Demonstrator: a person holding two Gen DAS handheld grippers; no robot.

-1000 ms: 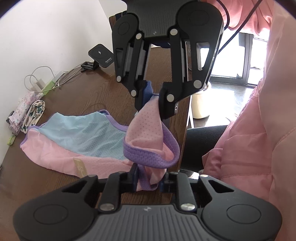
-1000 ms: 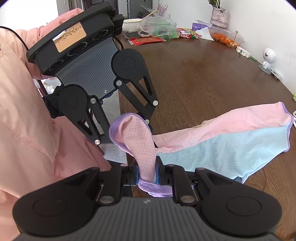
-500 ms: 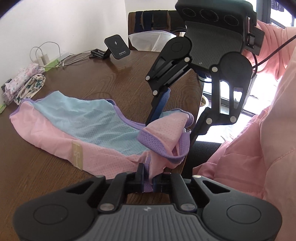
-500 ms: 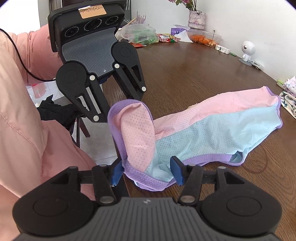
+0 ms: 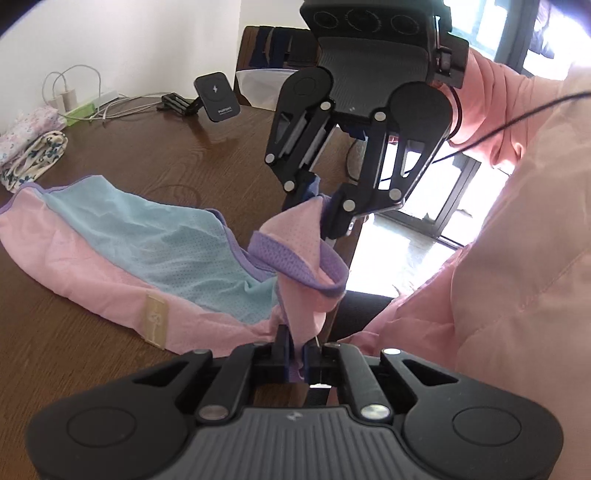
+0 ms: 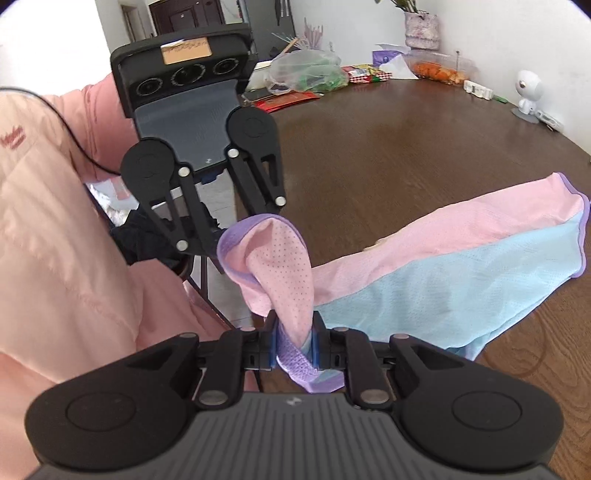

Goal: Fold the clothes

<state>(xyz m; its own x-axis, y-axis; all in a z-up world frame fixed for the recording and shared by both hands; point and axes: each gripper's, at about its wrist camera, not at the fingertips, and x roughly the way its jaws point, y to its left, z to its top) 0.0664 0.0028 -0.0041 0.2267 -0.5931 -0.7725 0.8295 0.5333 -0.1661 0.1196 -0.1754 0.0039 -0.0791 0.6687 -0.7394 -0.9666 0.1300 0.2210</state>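
Your left gripper (image 5: 295,356) has its fingers (image 5: 280,347) pinched together on a pink fold of the garment (image 5: 122,251), right at the near edge of the desk (image 5: 177,162). Your right gripper (image 6: 294,345) is closing its fingers (image 6: 274,345) and they press on the purple-trimmed end of the same garment, with the cloth bunched between the pads. From the left wrist you see the right gripper (image 5: 317,206) just ahead, holding the raised pink end so that the purple band (image 5: 295,262) loops down between the two tools; from the right wrist the left gripper (image 6: 221,236) sits just beyond the lifted cloth. The two tools are near each other at the desk's corner edge, with your pink sleeve (image 5: 517,258) close beside them and the floor (image 5: 399,251) past the edge. The rest of the garment lies flat on the dark wood, pink panel and light blue panel side by side, stretching away from you with a beige label (image 5: 155,321) on the pink part. Bare wood is open beyond the garment in both views. Farther off, by the wall, you have a phone stand (image 5: 218,96), white cables (image 5: 110,107) and some flowered cloth (image 5: 33,147) on one side, and on the other a plastic bag (image 6: 306,70), packets, a vase (image 6: 421,22) and a small white camera (image 6: 528,92). A chair (image 5: 273,48) stands at the far side of the desk.
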